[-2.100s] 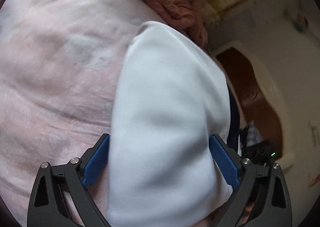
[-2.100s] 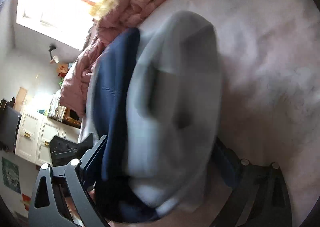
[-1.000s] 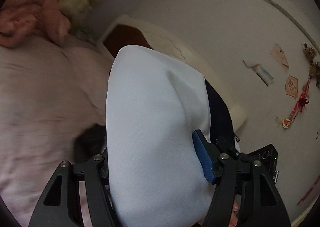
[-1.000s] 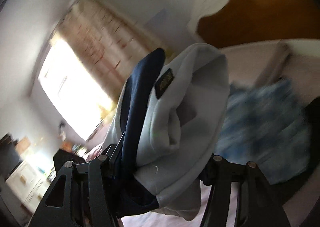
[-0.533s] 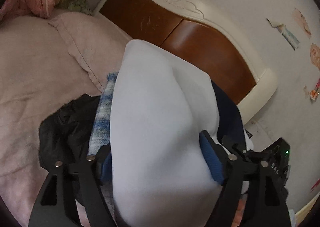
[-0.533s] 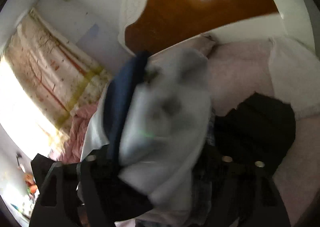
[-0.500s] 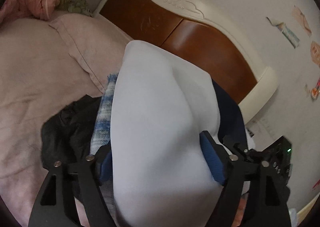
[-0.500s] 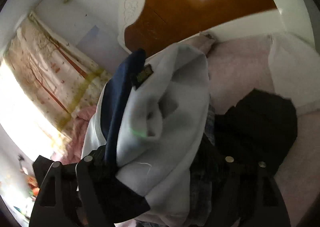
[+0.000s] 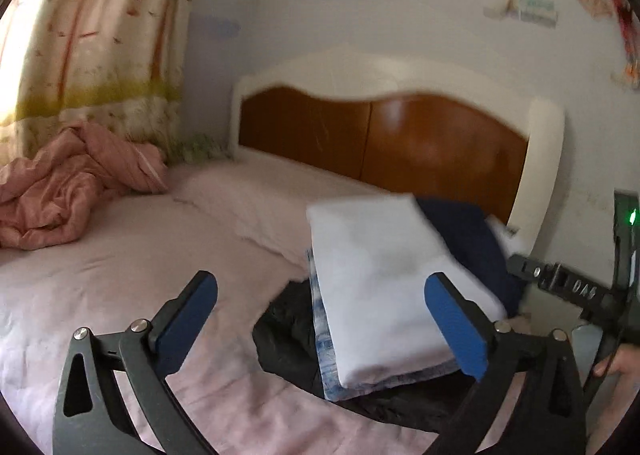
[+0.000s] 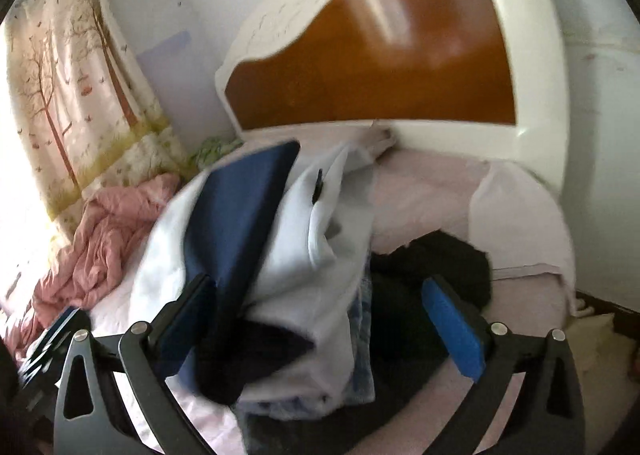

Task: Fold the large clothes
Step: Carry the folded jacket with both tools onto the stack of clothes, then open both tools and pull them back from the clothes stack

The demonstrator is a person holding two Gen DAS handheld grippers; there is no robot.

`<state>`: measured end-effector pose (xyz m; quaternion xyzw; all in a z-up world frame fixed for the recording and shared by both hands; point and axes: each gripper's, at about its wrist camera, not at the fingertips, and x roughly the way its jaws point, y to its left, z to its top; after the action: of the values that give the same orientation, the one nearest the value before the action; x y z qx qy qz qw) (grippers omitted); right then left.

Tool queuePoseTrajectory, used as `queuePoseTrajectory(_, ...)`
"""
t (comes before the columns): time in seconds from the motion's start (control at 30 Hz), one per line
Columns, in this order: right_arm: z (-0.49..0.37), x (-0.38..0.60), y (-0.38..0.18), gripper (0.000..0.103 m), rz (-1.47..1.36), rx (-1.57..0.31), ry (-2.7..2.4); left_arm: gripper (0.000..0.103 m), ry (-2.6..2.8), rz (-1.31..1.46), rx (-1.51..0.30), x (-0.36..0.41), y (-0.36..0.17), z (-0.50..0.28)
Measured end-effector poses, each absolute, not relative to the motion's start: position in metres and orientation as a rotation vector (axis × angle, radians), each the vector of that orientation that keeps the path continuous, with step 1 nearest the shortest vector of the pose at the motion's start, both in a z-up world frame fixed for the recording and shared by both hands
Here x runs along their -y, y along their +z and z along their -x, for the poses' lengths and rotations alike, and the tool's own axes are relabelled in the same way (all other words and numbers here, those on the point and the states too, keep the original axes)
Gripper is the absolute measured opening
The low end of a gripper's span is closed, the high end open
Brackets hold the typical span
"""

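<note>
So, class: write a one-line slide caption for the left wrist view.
Left gripper, jaws opening, backs off the folded white garment stacked on blue and black clothes by the headboard.

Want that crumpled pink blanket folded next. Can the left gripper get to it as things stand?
Probably yes: the left gripper is opening with nothing held, and bare bed lies between it and the pink blanket.

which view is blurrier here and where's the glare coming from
Right wrist view: blurrier, the white and navy garment smeared by motion; window light burns out the left edge beside the curtain. Left wrist view: sharper, the headboard slightly soft, glare only at the far left; both frames bulge with fisheye distortion.
</note>
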<state>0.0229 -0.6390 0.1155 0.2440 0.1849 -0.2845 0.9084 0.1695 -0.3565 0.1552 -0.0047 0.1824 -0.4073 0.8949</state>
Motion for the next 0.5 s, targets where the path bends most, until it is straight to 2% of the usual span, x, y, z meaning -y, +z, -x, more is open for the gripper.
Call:
queuePoseTrajectory(0.23,0.027,0.554,0.171,0.103,-0.329,-0.229,-0.569,0.103,-0.708,0.010,-0.232,0.260,0.196,-0.127)
queuePoseTrajectory(0.37,0.030,0.493,0.197,0.103,-0.250,-0.166,-0.436,0.103,-0.608,0.010,-0.204,0.216,0.194,-0.115)
queuePoseTrajectory(0.5,0.018,0.441,0.201,0.103,-0.209,-0.220,-0.282,0.103,-0.557,0.052,-0.188,0.178,0.178,-0.109)
